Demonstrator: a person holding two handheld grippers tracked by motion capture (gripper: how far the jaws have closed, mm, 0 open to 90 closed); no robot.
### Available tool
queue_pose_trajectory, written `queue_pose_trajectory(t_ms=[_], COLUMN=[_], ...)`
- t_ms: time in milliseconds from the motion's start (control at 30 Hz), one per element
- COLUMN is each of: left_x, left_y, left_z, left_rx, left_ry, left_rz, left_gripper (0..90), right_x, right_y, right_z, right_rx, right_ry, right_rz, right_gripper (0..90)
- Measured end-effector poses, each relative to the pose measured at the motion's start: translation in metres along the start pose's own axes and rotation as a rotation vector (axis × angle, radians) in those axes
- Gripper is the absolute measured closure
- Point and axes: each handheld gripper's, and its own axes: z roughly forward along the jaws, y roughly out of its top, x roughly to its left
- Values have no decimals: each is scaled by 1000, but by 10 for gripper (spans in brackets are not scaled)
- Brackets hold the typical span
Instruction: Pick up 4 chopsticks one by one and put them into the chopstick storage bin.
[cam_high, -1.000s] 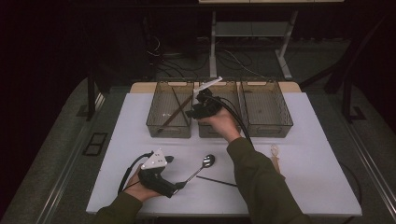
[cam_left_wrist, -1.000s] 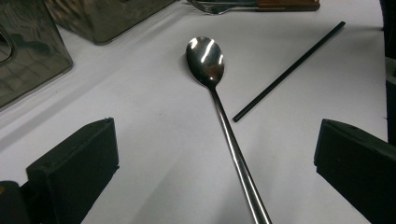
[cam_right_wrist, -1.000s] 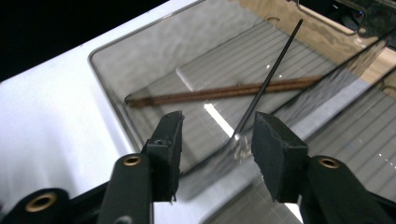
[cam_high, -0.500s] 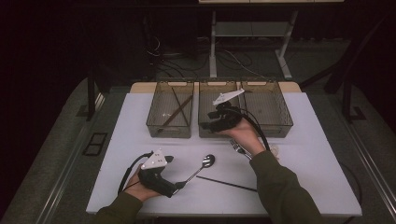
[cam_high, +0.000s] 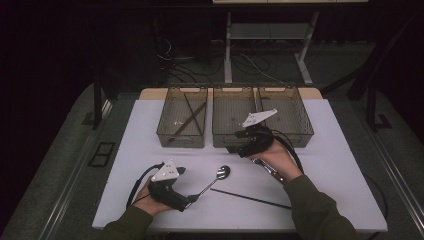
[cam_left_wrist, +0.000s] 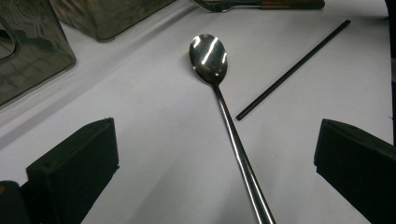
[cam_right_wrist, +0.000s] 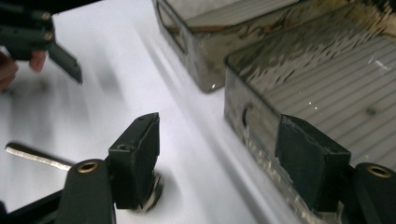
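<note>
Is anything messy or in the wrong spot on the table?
Nothing is spilled or broken. A few things do lie loose on the white table rather than in the three see-through bins: a shiny spoon between the open left tongs, and a single thin black stick beside it.
</note>
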Motion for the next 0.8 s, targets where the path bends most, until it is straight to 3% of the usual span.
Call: queue_pose_trajectory(t_ms=[300,600,800], left_x=[1,1,0], left_y=[0,0,0], left_z=[0,-1,-1], left_rx=[7,6,5], left_ry=[5,6,8], left_rz=[4,6,5], left_gripper=[0,0,0], right_x=[10,25,32], right_y=[-26,-46,-60], right_z=[-19,-27,-37], right_rx=[-5,39,47], right_ry=[28,57,105], right_rz=[-10,-46,-59], right_gripper=[290,287,316])
